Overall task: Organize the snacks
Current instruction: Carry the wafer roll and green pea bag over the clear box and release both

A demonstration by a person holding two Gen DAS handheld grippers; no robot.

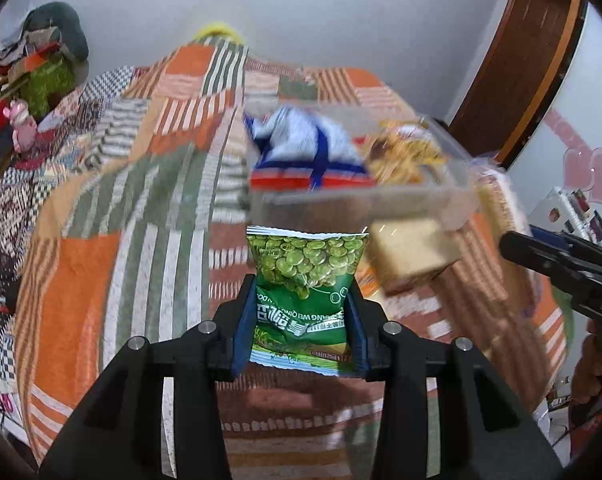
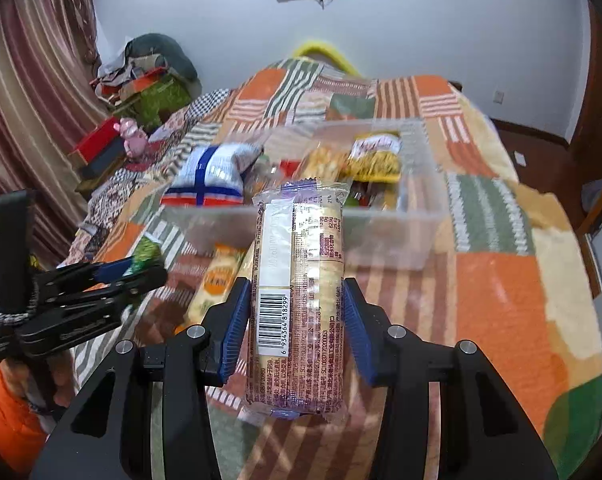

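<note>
Nearest to us in the left wrist view, our left gripper [image 1: 303, 320] is clamped on a green pea snack packet [image 1: 307, 280], its blue pads pressing both side edges; the packet stands upright between them, its printed text upside down from this camera, lifted above the patchwork bedspread [image 1: 141, 220].

In the right wrist view, our right gripper [image 2: 295, 320] grasps a long cracker pack [image 2: 297, 280] in a clear wrapper, barcode facing the camera. The left pad touches the pack's side; the right pad sits at its other edge, though blur keeps us from seeing that contact cleanly. The pack points lengthwise away from us, raised over the bedspread.

Just beyond, lying on the bed in front of the bin, is another cracker pack with an orange label [image 2: 217, 280]. In the left wrist view a tan pack [image 1: 417, 252] shows there too, blurred.

Farther on, a clear plastic bin [image 2: 381, 236] rests on the bed. Inside it we see a white-and-blue bag with a red band [image 2: 215, 176] at the left end and a yellow snack bag [image 2: 377, 156] toward the right, with more wrappers between them that are too blurred to name.

Each camera catches the other gripper at the frame edge.

Beyond the bed, a pile of clothes and boxes [image 2: 149, 76] sits against the white wall, beside a striped curtain [image 2: 33, 92].
</note>
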